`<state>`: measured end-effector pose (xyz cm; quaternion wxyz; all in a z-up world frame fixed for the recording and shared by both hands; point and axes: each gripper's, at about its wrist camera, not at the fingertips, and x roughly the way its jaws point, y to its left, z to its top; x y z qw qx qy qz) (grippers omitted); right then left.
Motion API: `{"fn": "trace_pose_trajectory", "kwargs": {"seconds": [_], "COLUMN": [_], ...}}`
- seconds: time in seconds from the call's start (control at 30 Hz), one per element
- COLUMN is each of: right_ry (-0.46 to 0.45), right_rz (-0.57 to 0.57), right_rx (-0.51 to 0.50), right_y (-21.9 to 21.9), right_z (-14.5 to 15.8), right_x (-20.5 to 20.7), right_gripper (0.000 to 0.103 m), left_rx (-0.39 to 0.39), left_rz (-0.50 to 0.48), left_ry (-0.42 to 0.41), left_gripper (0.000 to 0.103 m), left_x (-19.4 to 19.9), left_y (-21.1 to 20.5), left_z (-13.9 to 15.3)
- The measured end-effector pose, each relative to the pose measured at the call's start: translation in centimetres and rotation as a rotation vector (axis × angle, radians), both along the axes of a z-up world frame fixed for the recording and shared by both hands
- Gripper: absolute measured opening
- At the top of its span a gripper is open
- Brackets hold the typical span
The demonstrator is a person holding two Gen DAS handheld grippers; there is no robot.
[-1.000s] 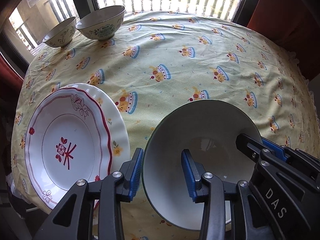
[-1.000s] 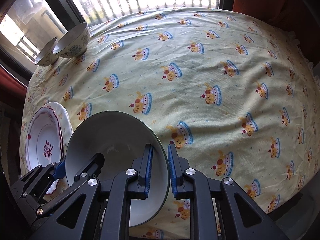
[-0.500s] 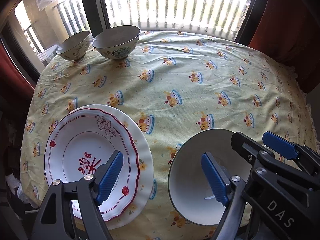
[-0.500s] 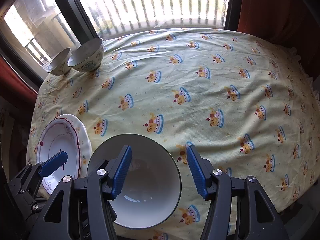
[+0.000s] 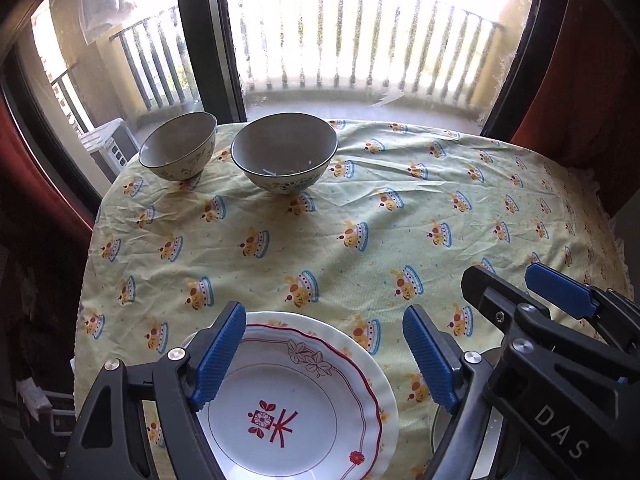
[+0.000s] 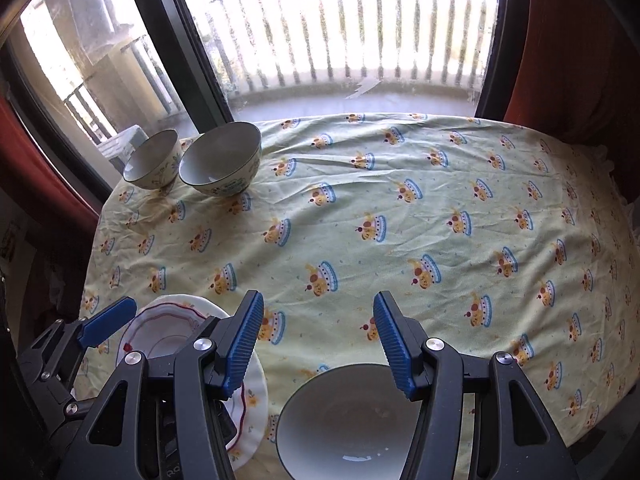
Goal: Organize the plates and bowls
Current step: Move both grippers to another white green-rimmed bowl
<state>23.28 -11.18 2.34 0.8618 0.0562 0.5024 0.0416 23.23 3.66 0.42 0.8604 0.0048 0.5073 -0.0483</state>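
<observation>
A white plate point(image 5: 296, 400) with a red wavy line and a red flower mark lies on the cloth right under my left gripper point(image 5: 324, 356), which is open and holds nothing. A large pale bowl point(image 6: 344, 420) with a dark rim sits to the plate's right, below my right gripper point(image 6: 318, 344), also open and bare. Neither gripper touches the dishes. At the far left of the table stand two patterned bowls side by side, a small bowl point(image 5: 178, 146) and a larger bowl point(image 5: 284, 152). In the left wrist view the right gripper point(image 5: 520, 286) covers most of the large pale bowl.
A yellow-green tablecloth point(image 5: 360, 208) printed with little cakes covers the round table and is slightly creased. Behind the table is a window point(image 5: 360, 40) onto a railed balcony, with a dark frame and red curtains point(image 6: 568, 40) at both sides. The two far bowls stand close to the table's edge.
Both grippers opened off the large pale bowl's rim and drew back and up. The bowl stays on the cloth beside the plate, and the view now takes in the window.
</observation>
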Motion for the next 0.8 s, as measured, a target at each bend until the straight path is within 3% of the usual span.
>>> {"fn": "trace_pose_trajectory", "kwargs": {"seconds": [0.4,0.8], "right_ry": [-0.065,-0.11], "right_rz": [-0.043,-0.115], "right_rx": [-0.014,-0.027], "right_y": [5.5,7.5], "right_z": [1.8,1.0], "right_x": [6.2,13.6], "right_gripper": [0.064,0.064], "left_rx": [-0.005,-0.007], "left_rz": [0.021,0.019], "left_ry": [-0.054,-0.092], "left_gripper": [0.082,0.082], "left_x": [6.5,14.1], "left_y": [5.2,6.7], "left_z": [0.7,-0.6]}}
